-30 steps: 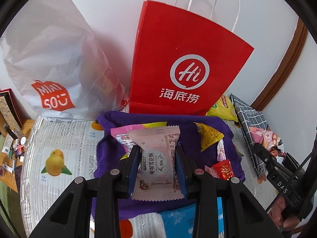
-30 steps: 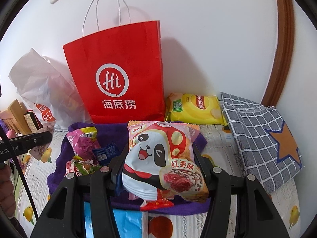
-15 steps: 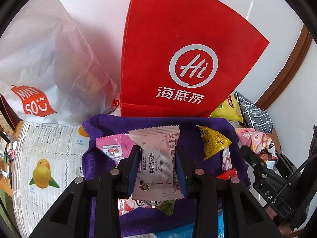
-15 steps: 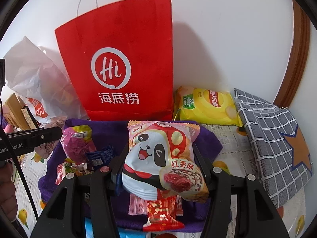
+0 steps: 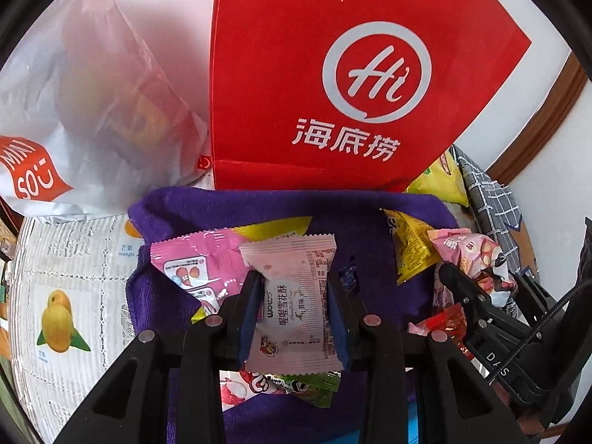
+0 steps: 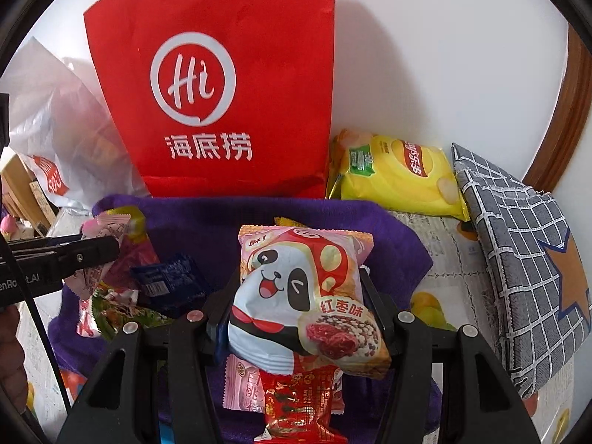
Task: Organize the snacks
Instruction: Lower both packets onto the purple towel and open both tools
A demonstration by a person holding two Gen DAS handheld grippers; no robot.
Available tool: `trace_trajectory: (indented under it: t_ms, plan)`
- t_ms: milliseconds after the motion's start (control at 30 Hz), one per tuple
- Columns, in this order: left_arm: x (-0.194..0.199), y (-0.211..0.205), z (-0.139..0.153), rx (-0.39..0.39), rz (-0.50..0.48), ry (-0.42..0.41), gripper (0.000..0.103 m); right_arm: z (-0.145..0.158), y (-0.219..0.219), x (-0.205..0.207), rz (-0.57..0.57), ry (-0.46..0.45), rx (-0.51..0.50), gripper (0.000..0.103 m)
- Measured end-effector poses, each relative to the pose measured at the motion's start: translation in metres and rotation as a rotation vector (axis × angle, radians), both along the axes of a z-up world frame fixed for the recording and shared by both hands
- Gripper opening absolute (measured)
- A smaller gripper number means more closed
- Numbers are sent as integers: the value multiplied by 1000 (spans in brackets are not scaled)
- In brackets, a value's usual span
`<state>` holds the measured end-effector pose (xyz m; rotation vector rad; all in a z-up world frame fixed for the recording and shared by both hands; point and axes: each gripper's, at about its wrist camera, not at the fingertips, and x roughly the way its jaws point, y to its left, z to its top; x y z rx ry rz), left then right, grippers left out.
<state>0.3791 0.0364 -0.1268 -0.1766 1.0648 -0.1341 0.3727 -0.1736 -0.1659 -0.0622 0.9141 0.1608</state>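
Left gripper [image 5: 296, 307] clamped on pink snack packet [image 5: 292, 296]; right gripper [image 6: 299, 310] clamped on panda snack bag [image 6: 299, 296].
I note both over purple cloth [image 5: 259, 207], red paper bag [image 5: 351, 74] at 12 o'clock.

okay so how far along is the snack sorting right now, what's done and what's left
Nothing looks finished; I can't see into the red paper bag. In hand: the left gripper clamps a pale pink snack packet, the right gripper clamps a panda snack pouch. Left: loose snacks on the purple cloth, such as the blue packet, plus the yellow chip bag.
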Motion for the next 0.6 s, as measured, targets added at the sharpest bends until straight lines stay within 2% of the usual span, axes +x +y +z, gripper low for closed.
trace_trajectory:
  t_ms: [400,500,600]
  plan:
    - [2,-3,0,15,-8,4,35,-2,1,2,2,7,-17,57]
    - [2,-5,1,18,-19,4,36,0,0,2,-5,7,-16,62]
    - [0,-5,7,24,-23,-13,45,5,-1,-2,-5,-2,-4,64]
